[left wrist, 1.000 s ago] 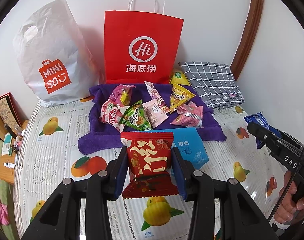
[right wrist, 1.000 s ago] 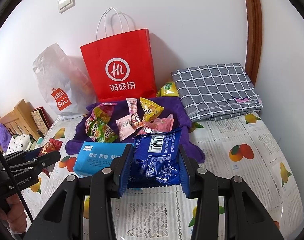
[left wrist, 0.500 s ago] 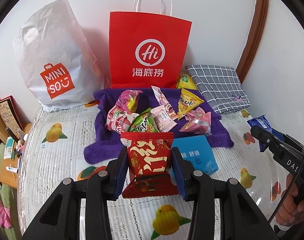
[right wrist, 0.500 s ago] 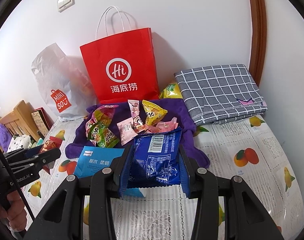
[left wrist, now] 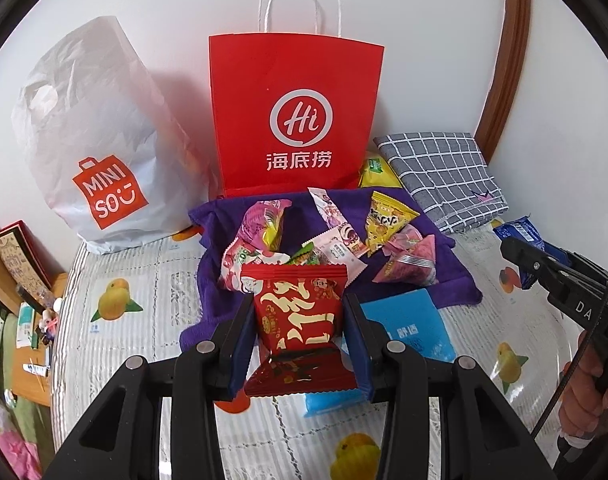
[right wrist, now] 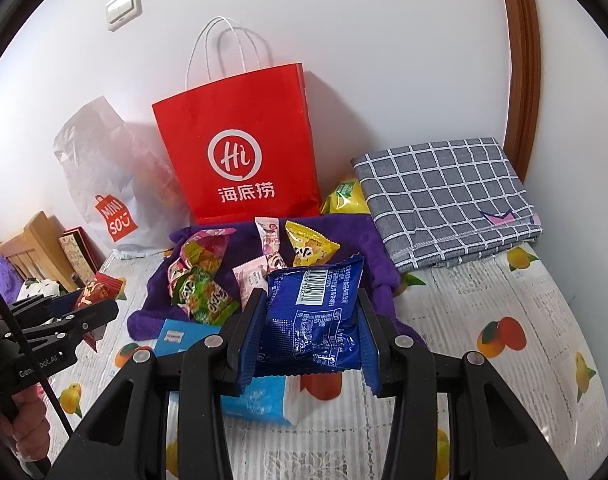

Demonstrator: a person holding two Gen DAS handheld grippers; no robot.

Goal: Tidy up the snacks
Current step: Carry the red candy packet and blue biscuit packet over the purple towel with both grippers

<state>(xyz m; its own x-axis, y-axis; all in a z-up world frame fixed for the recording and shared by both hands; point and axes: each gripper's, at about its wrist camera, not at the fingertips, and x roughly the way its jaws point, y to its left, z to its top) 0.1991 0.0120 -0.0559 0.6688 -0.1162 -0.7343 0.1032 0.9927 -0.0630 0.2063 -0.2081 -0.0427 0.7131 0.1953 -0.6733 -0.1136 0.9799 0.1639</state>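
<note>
The left gripper (left wrist: 300,344) is clenching a red snack packet (left wrist: 298,314) upright while the right gripper (right wrist: 309,338) is gripping a blue packet (right wrist: 313,316), both facing the red paper bag (left wrist: 296,116) standing upper centre, beyond the snack pile (left wrist: 323,240).

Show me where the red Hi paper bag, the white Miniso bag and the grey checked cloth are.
red Hi paper bag (left wrist: 296,92), left wrist view, on its front face above the logo.
white Miniso bag (left wrist: 104,120), left wrist view, on its crinkled white front.
grey checked cloth (right wrist: 443,196), right wrist view, on the middle of its folded top.
</note>
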